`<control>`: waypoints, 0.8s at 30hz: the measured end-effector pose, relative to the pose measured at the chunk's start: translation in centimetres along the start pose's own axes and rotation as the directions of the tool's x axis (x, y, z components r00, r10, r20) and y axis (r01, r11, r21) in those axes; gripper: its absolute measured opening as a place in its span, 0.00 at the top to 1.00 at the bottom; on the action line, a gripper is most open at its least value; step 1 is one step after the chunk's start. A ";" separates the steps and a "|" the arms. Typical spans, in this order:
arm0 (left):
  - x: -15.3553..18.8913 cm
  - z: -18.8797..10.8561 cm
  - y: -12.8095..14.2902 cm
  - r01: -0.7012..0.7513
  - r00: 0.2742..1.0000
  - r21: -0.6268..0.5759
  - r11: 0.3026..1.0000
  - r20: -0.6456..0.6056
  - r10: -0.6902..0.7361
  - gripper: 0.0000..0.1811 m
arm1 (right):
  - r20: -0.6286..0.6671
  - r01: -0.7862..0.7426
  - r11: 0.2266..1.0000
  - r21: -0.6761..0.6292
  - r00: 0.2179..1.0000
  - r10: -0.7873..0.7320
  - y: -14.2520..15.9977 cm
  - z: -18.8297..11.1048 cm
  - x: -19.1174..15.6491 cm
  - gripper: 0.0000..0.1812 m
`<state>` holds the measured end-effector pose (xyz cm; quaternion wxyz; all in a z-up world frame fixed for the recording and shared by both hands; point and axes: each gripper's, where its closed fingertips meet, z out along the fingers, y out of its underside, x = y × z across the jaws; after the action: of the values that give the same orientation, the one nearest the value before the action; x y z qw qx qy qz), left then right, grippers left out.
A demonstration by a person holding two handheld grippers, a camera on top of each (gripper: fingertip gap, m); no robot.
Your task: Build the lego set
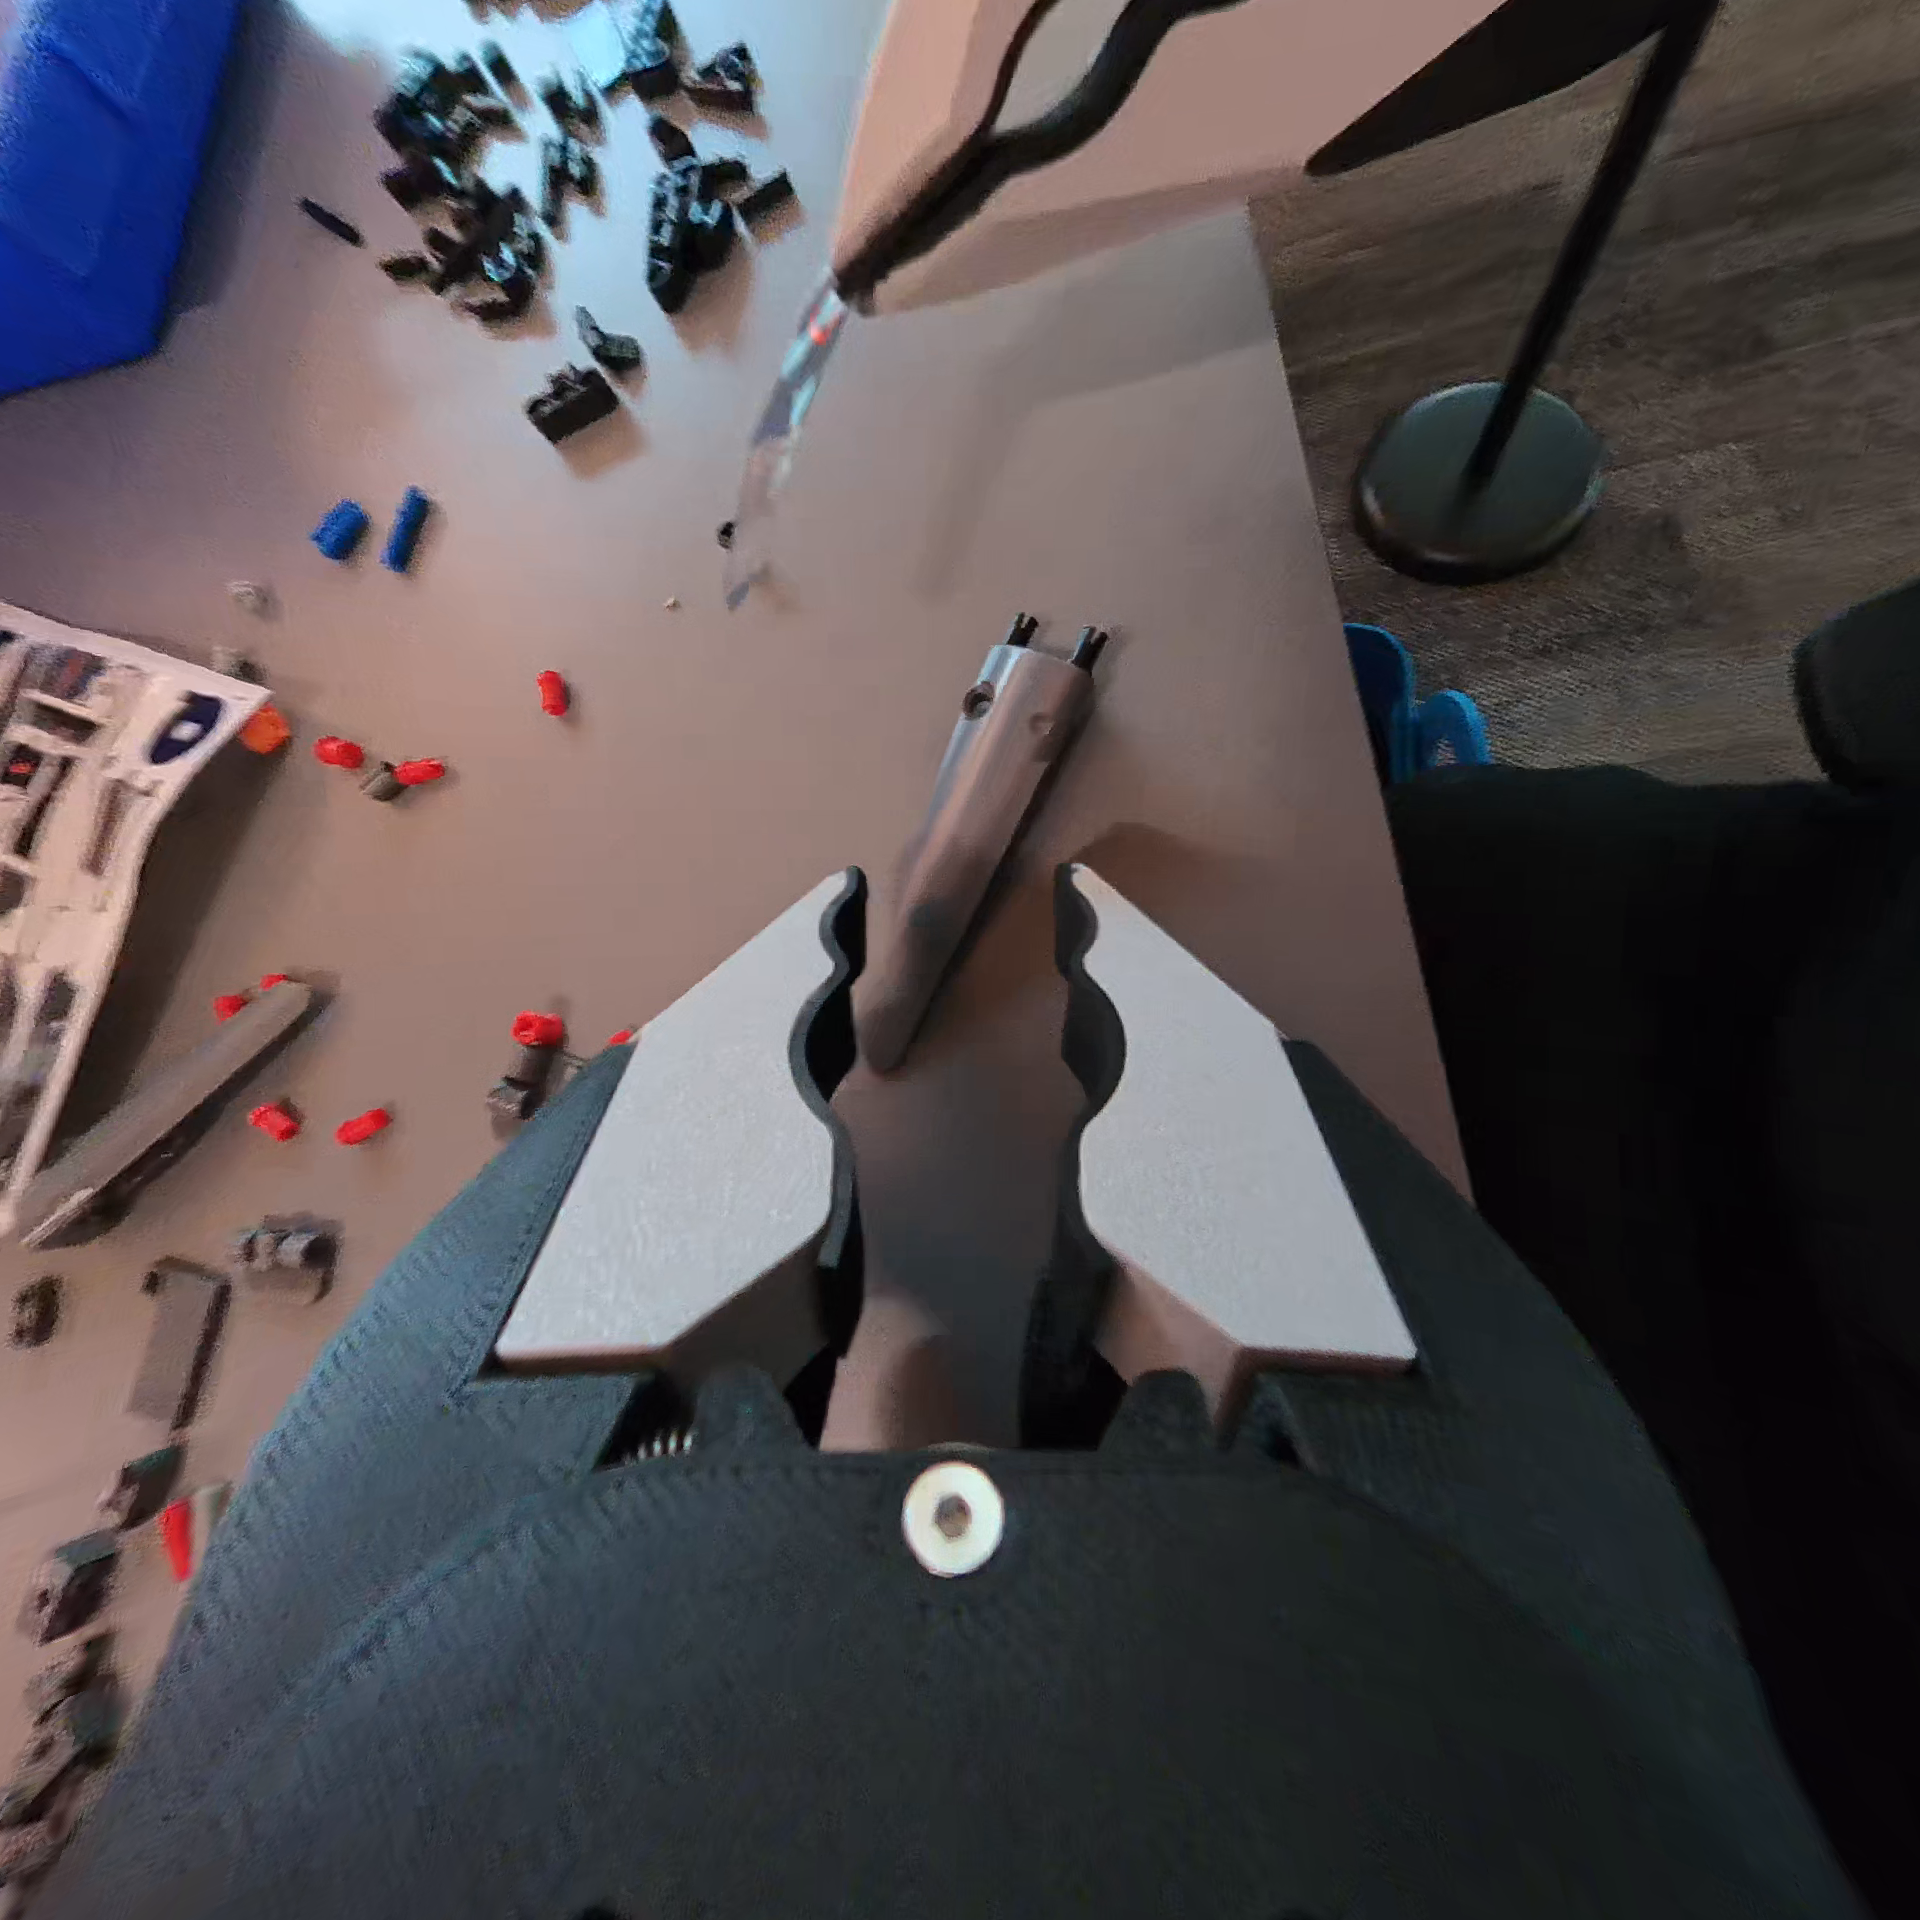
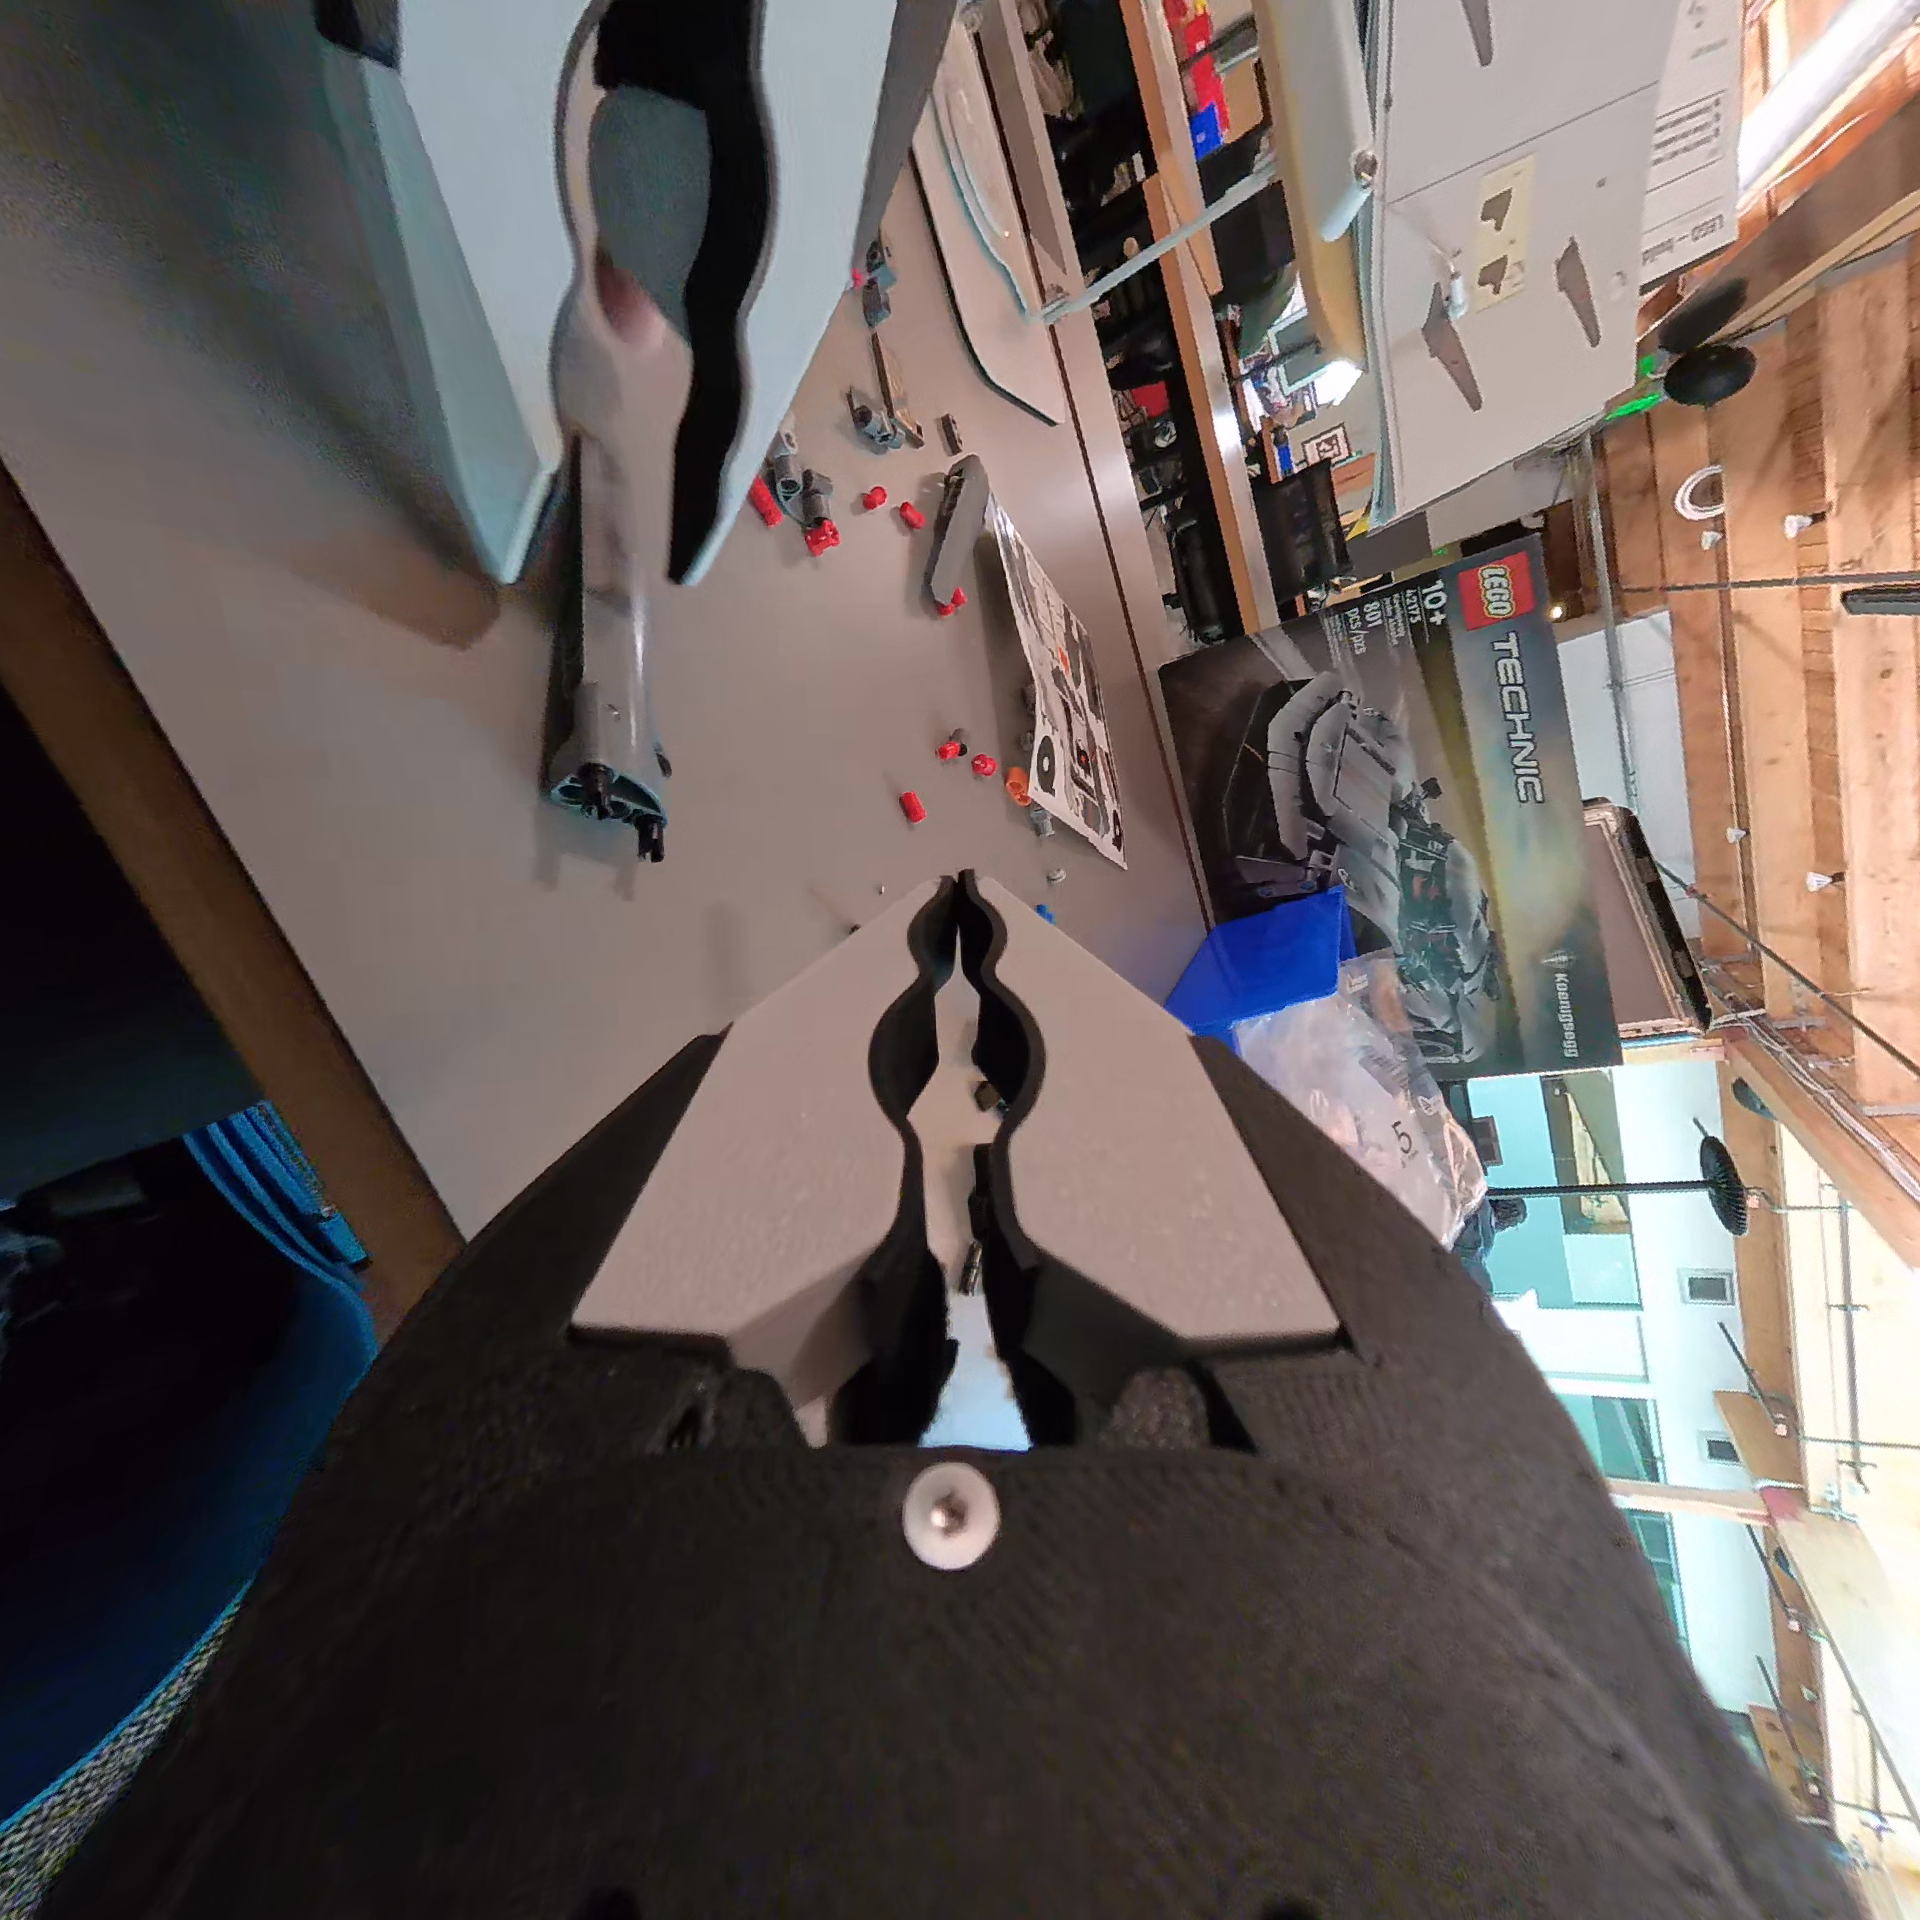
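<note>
My left fingers stand apart, holding nothing, low in the left wrist view over the grey-brown table. The long grey tapered lego panel with two black pins at its far end lies flat on the table in the middle of that frame, its near end reaching between my fingertips; I cannot tell whether they touch it. In the right wrist view the same panel lies in the centre left, with my left gripper over its far half.

My right fingers are closed tip to tip; whether something small sits between them I cannot tell.

Small red lego pins are scattered across the left of the left wrist view, near a white printed instruction sheet at the left edge. Two blue pins lie above them, and a heap of black lego parts fills the upper left. A blue plastic bin and the dark lego box stand at the right of the right wrist view.
</note>
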<state>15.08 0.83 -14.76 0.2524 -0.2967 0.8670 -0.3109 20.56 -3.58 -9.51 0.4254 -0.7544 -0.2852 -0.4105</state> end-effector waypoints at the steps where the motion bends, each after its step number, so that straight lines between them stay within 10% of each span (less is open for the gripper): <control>1: 0.2 -0.3 -0.1 -0.019 1.000 0.008 1.000 0.000 0.019 0.80 | 0.004 -0.003 1.000 0.000 1.000 0.003 0.0 -0.1 -0.1 1.00; 24: -1.4 -1.5 2.7 -0.188 0.979 0.080 0.979 -0.064 0.193 0.91 | 0.156 0.189 0.973 -0.129 0.973 -0.169 -3.7 1.8 -3.4 1.00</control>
<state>14.18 4.04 -15.29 0.2604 -0.1915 0.8879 -0.3275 16.63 -0.52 -11.48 0.3098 -0.7816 -0.3520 -0.4113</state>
